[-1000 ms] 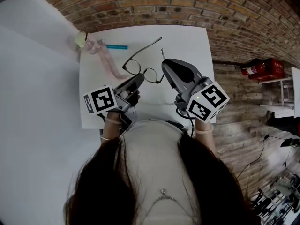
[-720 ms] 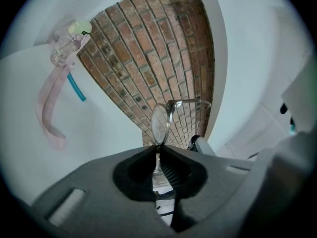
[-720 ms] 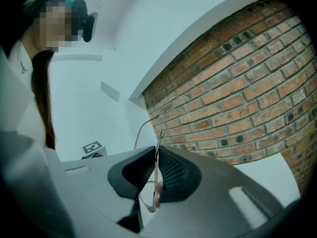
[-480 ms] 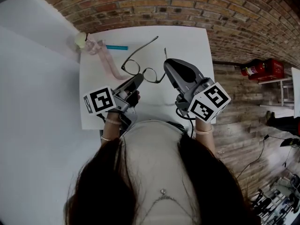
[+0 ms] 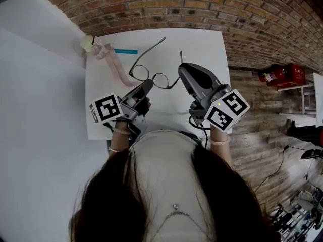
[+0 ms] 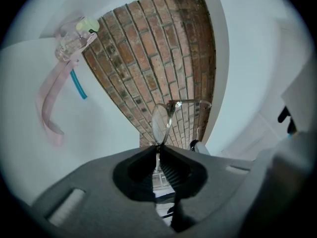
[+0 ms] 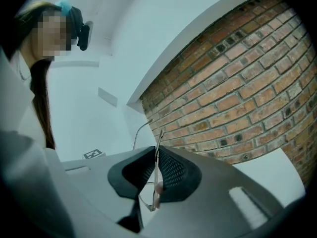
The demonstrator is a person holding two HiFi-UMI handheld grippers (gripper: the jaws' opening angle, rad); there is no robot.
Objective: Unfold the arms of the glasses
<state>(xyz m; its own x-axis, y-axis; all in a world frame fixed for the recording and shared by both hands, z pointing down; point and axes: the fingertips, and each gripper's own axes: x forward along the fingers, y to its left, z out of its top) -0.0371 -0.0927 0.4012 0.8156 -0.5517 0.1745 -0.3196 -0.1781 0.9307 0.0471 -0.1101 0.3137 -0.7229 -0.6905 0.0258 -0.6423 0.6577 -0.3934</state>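
Left of centre, the left gripper slants up-frame toward the glasses, its fingers pinched shut on one lens rim. Right of centre, the right gripper leans in, its fingers clamped on the frame's other end. Above the table, the glasses sit slightly higher in frame than a second ago.

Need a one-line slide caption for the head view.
Over the white table, the left gripper and right gripper each clamp one end of the glasses, one arm swung out.
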